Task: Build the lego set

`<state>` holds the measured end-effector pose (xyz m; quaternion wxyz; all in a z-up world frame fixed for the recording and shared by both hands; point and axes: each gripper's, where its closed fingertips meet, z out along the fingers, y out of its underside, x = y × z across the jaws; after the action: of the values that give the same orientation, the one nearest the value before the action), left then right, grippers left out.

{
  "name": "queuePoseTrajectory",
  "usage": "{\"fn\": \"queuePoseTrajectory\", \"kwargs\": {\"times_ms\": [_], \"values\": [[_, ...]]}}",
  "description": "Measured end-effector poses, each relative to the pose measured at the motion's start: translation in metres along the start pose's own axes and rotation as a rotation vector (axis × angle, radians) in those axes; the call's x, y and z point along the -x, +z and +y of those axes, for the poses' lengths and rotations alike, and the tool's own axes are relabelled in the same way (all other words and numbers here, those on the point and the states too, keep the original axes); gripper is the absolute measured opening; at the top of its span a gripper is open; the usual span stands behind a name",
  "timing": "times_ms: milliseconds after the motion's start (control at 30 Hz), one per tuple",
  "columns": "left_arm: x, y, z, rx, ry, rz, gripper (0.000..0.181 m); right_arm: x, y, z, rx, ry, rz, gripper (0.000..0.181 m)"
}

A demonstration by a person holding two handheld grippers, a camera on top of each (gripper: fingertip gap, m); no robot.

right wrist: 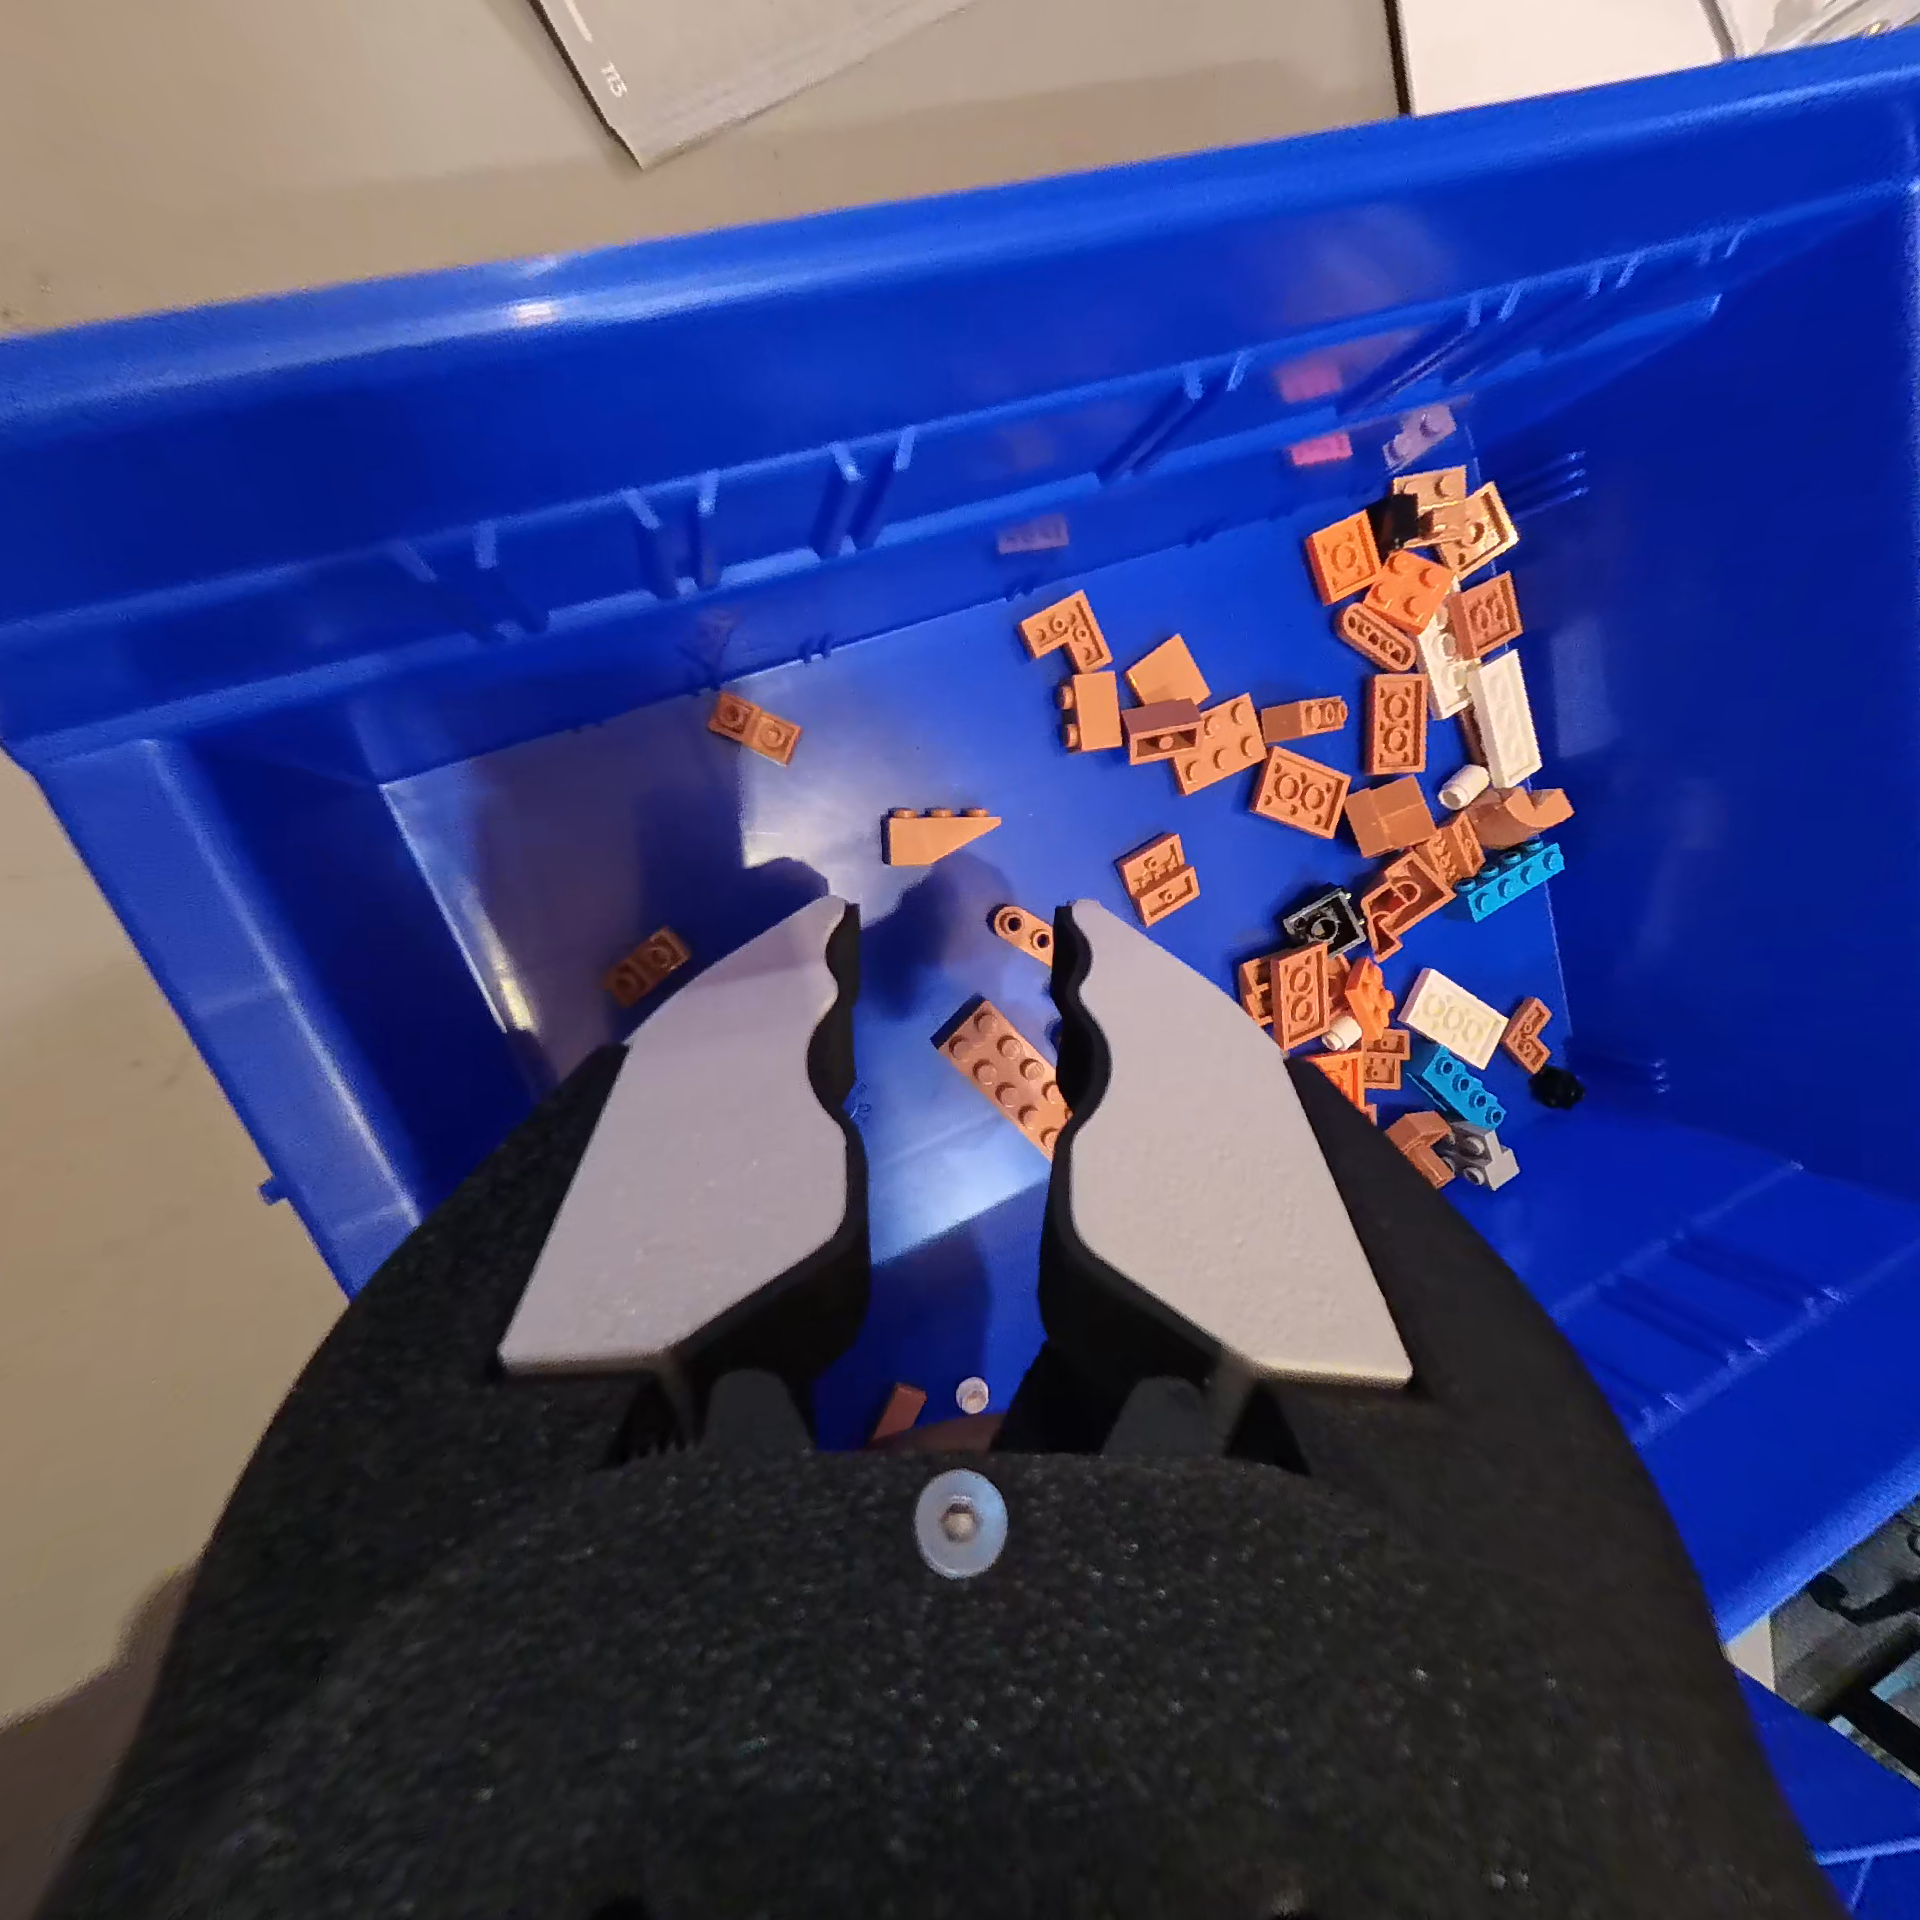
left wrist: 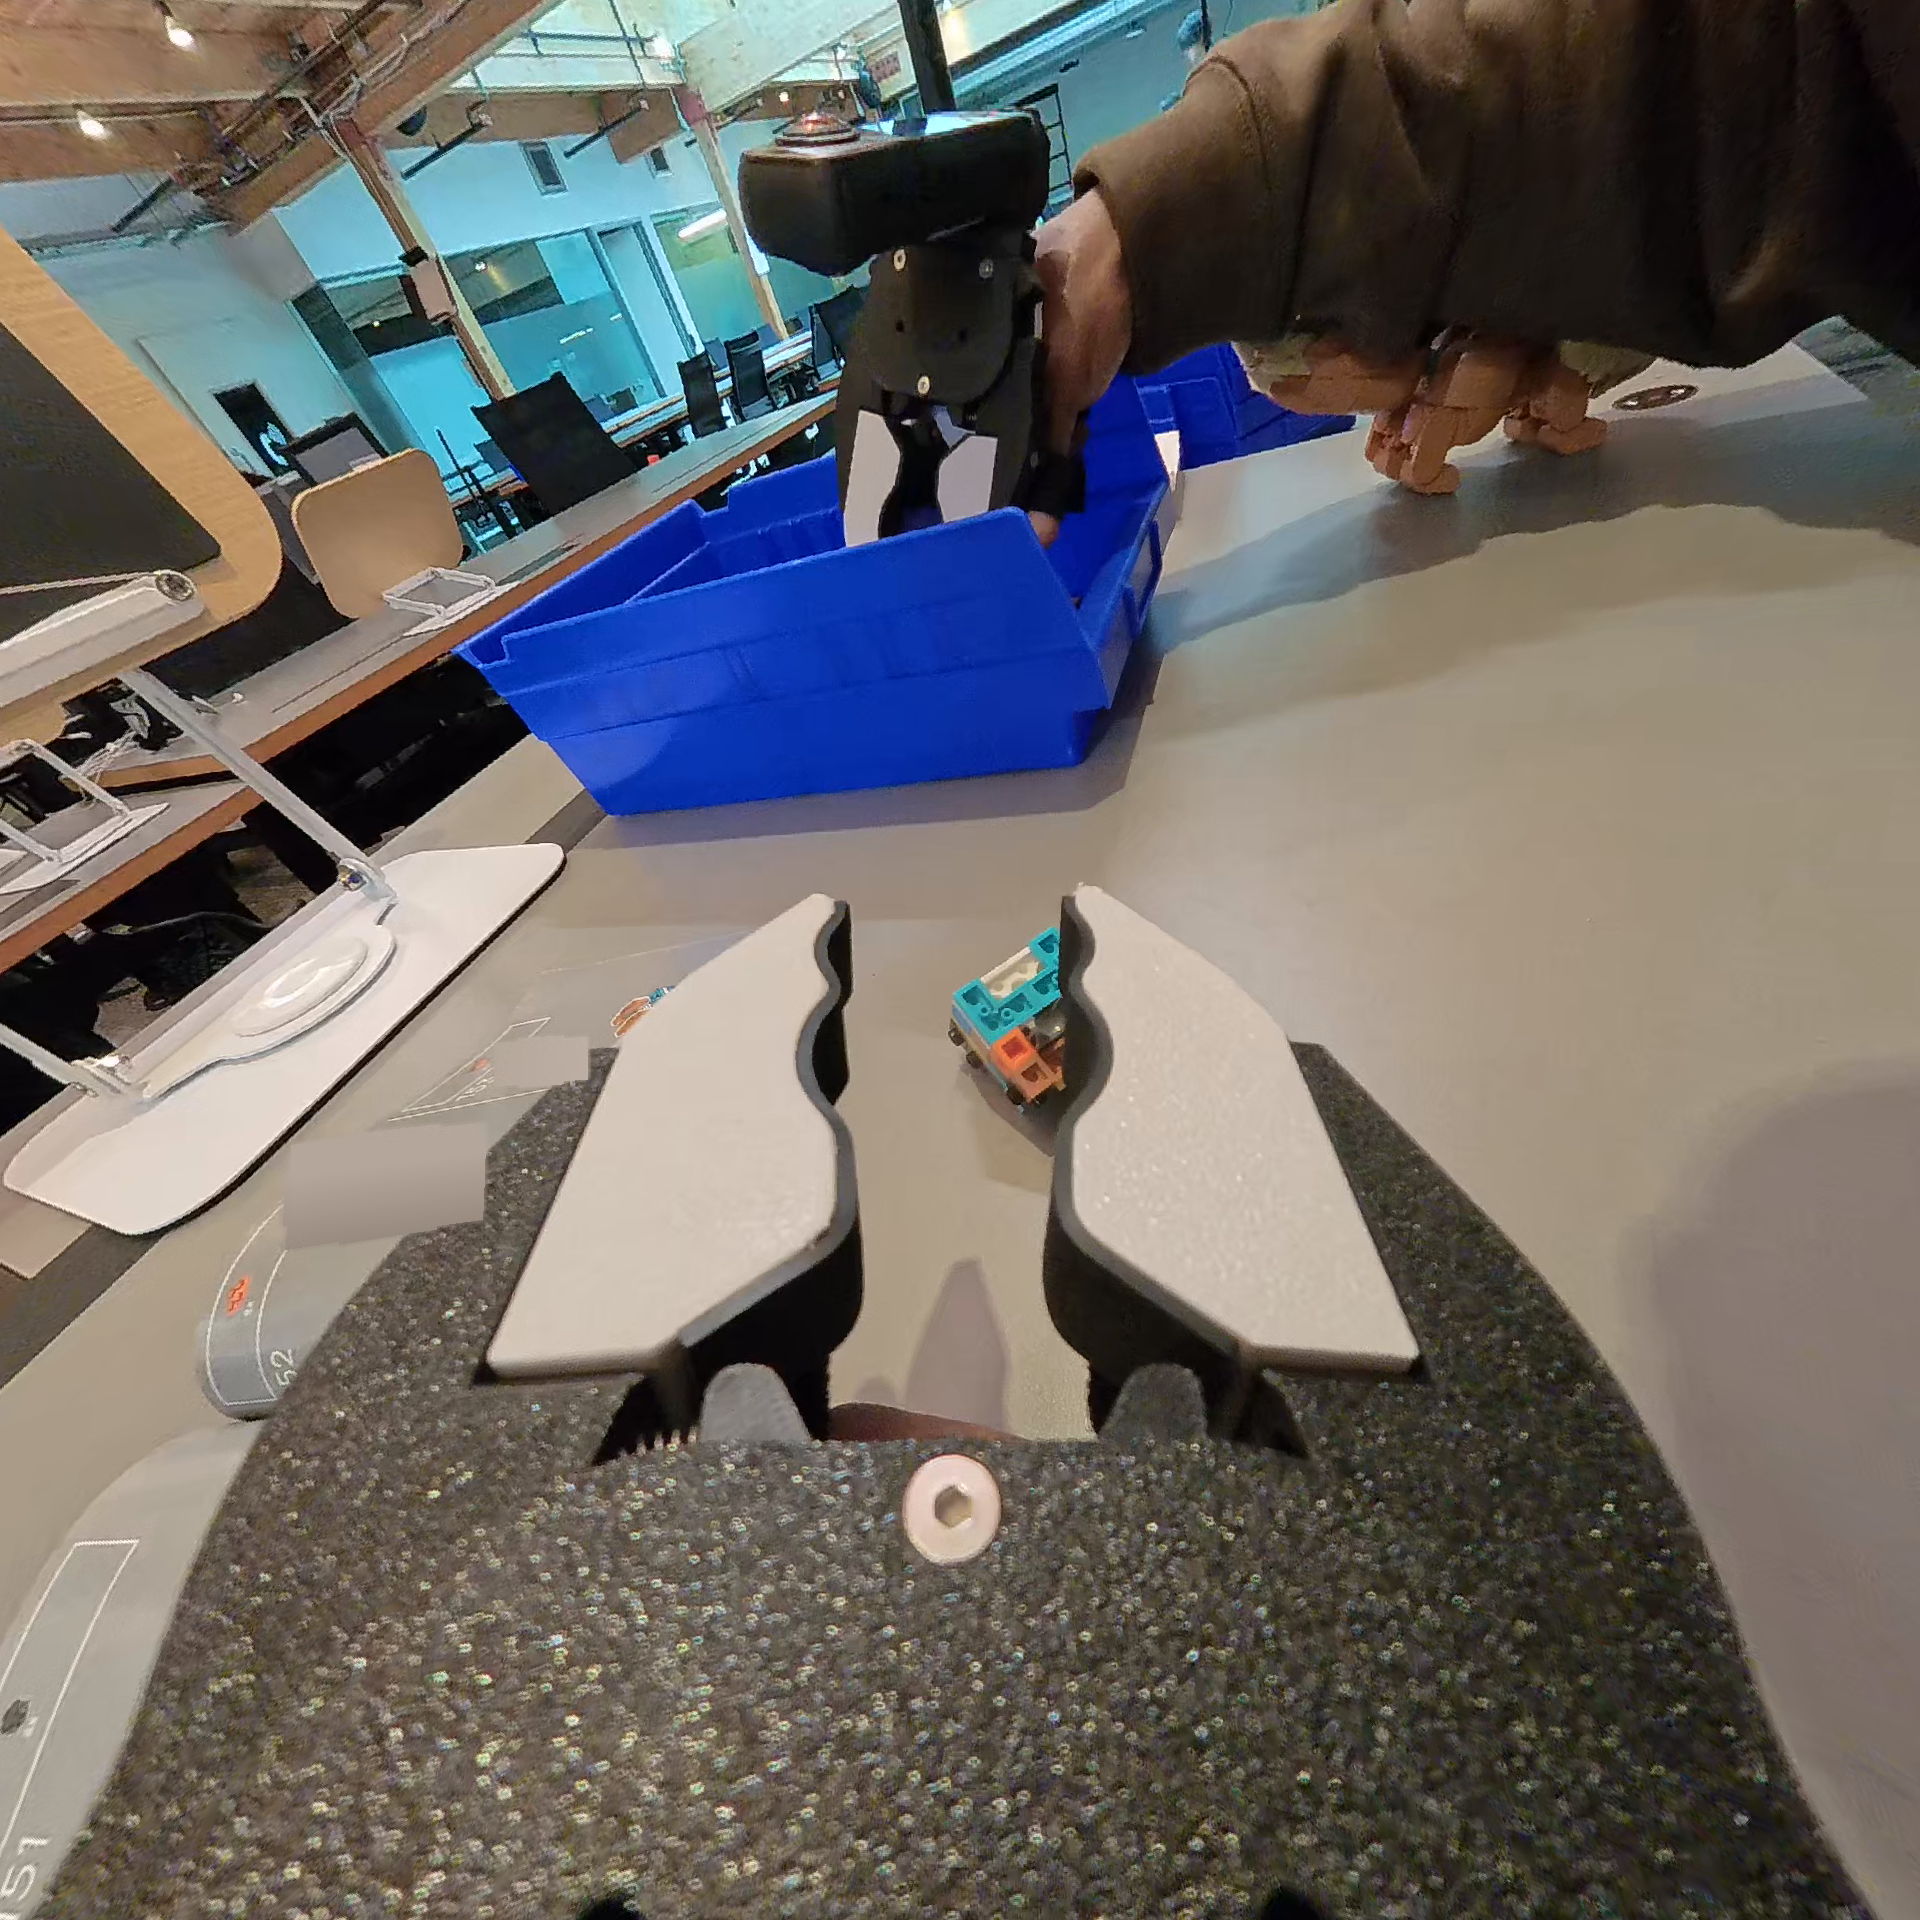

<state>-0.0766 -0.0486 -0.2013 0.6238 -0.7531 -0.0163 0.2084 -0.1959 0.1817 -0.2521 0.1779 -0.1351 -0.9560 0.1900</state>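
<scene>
Left gripper (left wrist: 954, 1023) hangs low over grey table (left wrist: 1455, 831), fingers apart, nothing held; small teal-orange lego build (left wrist: 1006, 1023) sits just inside its right finger. Blue bin (left wrist: 831, 665) is beyond, w/ right gripper (left wrist: 940, 488) dipping in.

Right gripper (right wrist: 954, 1023), fingers apart & empty, hovers inside blue bin (right wrist: 727, 436); brown plate (right wrist: 1003, 1070) between its tips, loose bricks (right wrist: 1423, 748) heaped to the right.

Grey tabletop (left wrist: 1455, 831), white stand base (left wrist: 312, 997) left of the gripper, tan chair (left wrist: 374, 530) beyond, possibly a paper booklet (right wrist: 727, 73) ahead.
</scene>
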Motion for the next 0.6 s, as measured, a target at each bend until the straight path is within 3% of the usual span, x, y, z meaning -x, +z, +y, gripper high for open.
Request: {"fn": "queuePoseTrajectory", "kwargs": {"times_ms": [600], "values": [[0.0000,0.0002,0.0000,0.000,0.000,-0.001,0.038,0.0044,0.0027,0.0017,0.016,0.005,-0.021,0.034]]}}
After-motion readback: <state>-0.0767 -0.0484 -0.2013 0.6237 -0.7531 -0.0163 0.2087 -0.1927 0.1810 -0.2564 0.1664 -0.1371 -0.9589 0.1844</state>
